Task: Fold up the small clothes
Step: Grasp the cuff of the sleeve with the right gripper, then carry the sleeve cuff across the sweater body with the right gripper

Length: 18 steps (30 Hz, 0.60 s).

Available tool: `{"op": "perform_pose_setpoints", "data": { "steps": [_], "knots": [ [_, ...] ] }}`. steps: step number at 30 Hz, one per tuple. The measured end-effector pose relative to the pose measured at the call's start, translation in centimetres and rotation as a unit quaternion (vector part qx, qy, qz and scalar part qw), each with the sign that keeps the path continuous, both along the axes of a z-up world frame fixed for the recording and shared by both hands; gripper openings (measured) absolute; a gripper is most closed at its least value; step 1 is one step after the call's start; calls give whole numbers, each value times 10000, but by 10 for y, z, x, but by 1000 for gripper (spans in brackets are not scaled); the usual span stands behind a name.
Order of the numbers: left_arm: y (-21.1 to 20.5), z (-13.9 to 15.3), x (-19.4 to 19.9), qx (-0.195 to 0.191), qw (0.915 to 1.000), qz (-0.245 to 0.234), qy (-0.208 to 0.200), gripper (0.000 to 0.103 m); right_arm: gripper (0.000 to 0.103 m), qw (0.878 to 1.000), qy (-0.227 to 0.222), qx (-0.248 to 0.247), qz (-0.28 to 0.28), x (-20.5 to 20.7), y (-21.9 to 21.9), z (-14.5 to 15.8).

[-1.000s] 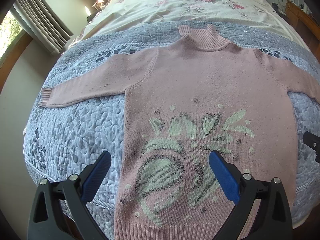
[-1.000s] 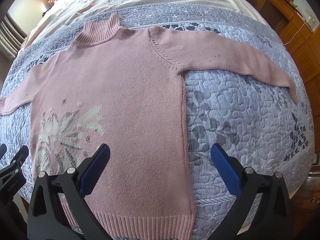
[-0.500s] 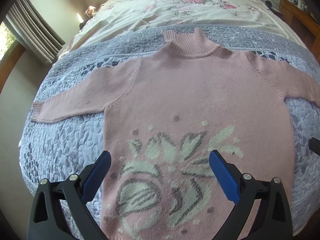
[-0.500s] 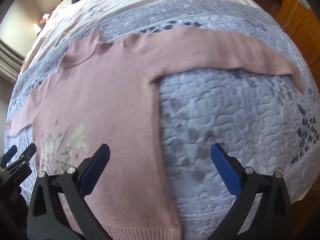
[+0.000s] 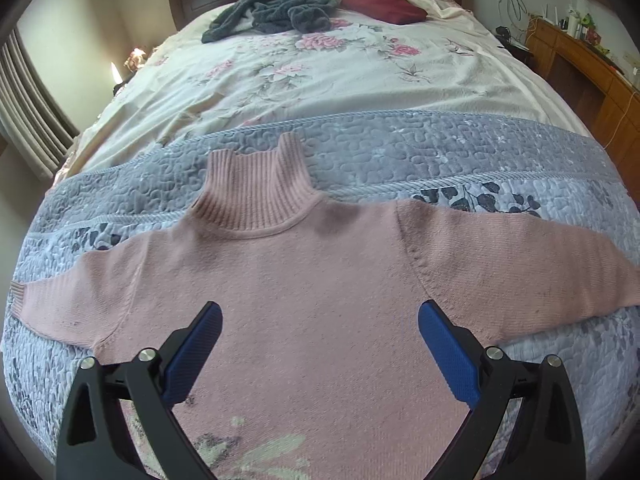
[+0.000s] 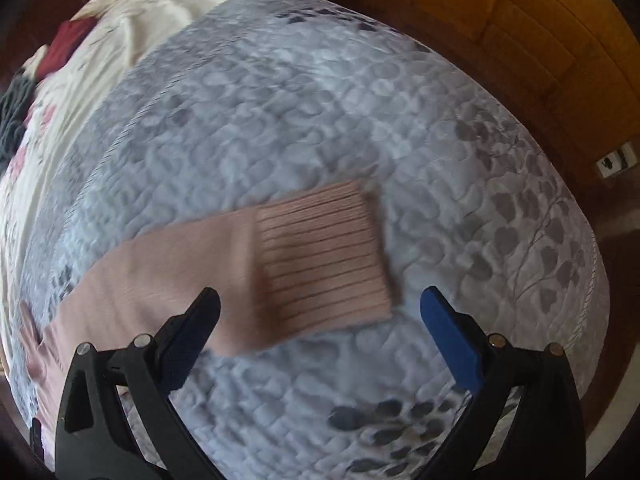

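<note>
Right gripper: my right gripper (image 6: 320, 320) hangs with its jaws wide apart and nothing between them, just above the ribbed cuff (image 6: 324, 256) of the sweater's right sleeve (image 6: 160, 280). The cuff lies flat on the grey quilt (image 6: 360, 120), towards the right edge of the bed, and the view is a little blurred.

Left gripper: my left gripper (image 5: 320, 336) is also spread open and empty, poised over the chest of the pink sweater (image 5: 320, 280), with the ribbed collar (image 5: 256, 196) just beyond it.

Sweater: it lies face up and flat across the grey quilt at the near end of the bed, both sleeves stretched out to the sides, the collar pointing to the far end. No fold is made yet.

Farther off: a dark grey heap of clothes (image 5: 276, 8) and a dark red garment (image 5: 384, 4) lie at the far end, on the flowered sheet (image 5: 320, 72).

Step in hand: I judge this to be the reach for the first fold, the right sleeve.

Next move: lower the right gripper until the cuff sits between the jaws, close on it, then carry it left across the body; the knit looks soft, so a pinch on the thick ribbing should hold best.

Change: a second ago both grippers were back near the hem with the whole sweater in view; now the left is up by the chest and the right has swung out to the cuff.
</note>
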<state>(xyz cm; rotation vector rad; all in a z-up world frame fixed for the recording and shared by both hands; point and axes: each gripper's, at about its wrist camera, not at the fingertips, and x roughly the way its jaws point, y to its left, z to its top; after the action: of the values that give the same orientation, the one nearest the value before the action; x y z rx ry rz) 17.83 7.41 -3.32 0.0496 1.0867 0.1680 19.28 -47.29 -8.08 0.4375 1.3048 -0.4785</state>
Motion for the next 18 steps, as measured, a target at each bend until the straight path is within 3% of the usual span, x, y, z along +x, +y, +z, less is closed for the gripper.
{"op": "perform_pose_setpoints", "data": {
  "steps": [6, 10, 12, 14, 15, 16, 18],
  "knots": [
    [-9, -12, 5, 142, 9998, -33, 131, 99, 90, 9972, 207, 695, -170, -3, -47, -43],
    [-7, -20, 4, 241, 9995, -13, 220, 99, 86, 9979, 249, 565, 213, -1, -40, -48],
    [-7, -22, 4, 250, 9994, -3, 245, 99, 75, 9976, 242, 485, 421, 0, -28, -47],
    [-6, -21, 2, 230, 9994, 10, 253, 99, 46, 9970, 79, 539, 558, 1, -20, -43],
    [-5, -21, 1, 229, 9994, 15, 253, 99, 40, 9967, 52, 571, 574, 1, -17, -42],
    [-4, -20, 0, 231, 9994, 16, 254, 99, 18, 9957, -22, 713, 587, 1, -15, -41],
    [0, -19, -4, 238, 9994, 21, 256, 99, 12, 9962, -110, 681, 532, 4, -15, -34]
  ]
}}
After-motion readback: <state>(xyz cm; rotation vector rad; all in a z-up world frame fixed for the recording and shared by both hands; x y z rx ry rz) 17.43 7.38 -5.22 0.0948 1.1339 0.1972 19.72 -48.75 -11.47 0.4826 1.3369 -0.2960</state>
